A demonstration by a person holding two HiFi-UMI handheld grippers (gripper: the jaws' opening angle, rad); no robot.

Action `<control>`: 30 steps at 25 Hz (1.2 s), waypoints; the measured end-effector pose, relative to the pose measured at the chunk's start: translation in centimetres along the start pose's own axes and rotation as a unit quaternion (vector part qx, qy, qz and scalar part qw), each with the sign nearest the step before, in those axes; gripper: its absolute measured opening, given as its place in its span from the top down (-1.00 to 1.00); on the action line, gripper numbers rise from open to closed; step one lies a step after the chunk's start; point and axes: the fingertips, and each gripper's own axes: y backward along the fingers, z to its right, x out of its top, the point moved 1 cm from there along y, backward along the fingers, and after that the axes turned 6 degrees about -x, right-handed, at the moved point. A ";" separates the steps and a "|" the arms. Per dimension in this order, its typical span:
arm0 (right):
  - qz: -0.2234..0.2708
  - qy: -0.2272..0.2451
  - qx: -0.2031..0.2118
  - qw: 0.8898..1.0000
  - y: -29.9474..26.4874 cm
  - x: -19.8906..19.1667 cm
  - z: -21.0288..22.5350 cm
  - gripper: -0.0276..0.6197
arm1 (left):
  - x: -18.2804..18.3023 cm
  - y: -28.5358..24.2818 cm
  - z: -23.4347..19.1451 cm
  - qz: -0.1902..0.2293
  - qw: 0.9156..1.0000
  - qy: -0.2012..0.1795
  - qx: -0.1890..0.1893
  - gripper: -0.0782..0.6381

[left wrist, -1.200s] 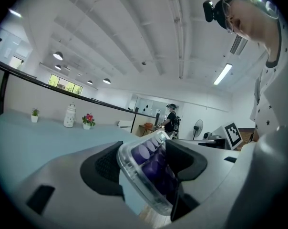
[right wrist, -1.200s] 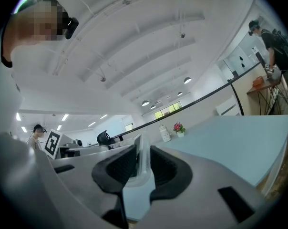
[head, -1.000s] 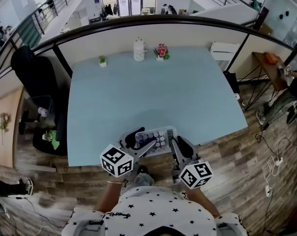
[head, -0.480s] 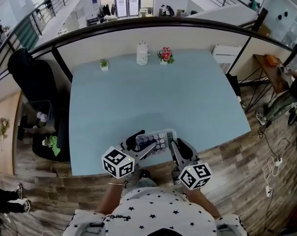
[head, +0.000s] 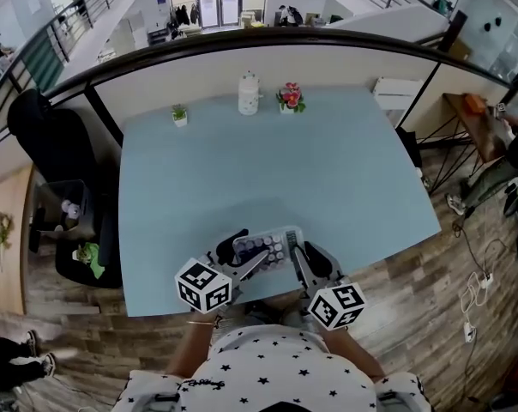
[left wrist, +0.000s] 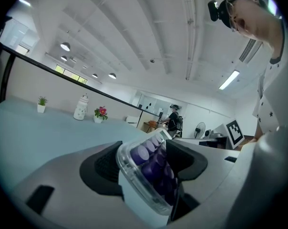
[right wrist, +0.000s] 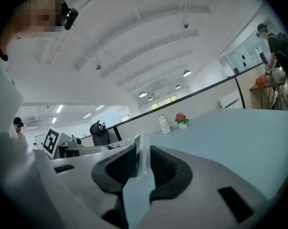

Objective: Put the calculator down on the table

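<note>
The calculator [head: 263, 247], clear-cased with purple keys, hangs over the near edge of the light blue table [head: 268, 161], held between both grippers. My left gripper [head: 238, 256] is shut on its left end; in the left gripper view the calculator [left wrist: 151, 168] sits tilted between the black pads [left wrist: 103, 168]. My right gripper [head: 295, 254] is shut on its right edge; in the right gripper view the thin clear edge of the calculator [right wrist: 144, 161] is pinched between the pads [right wrist: 120, 166].
At the table's far edge stand a white jar [head: 249, 93], a small flower pot [head: 287, 97] and a tiny green plant [head: 180, 114]. A black chair [head: 49, 136] is left of the table. Wooden floor surrounds it.
Both grippers have carried the calculator a little forward over the table's near edge and lower. Both grips are unchanged.
</note>
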 end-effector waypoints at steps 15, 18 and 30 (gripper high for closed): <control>-0.059 0.012 0.036 0.998 -5.8 0.3 5.6 0.67 | -0.9 -5.6 -4.5 -0.013 0.998 0.033 0.047 -0.03; -0.070 0.015 0.042 0.997 -6.8 0.0 6.7 0.67 | -1.3 -6.6 -5.4 -0.018 0.998 0.038 0.057 -0.03; -0.109 0.022 0.052 0.992 -9.3 -1.5 10.3 0.67 | -3.5 -10.1 -7.5 -0.051 0.994 0.057 0.083 -0.04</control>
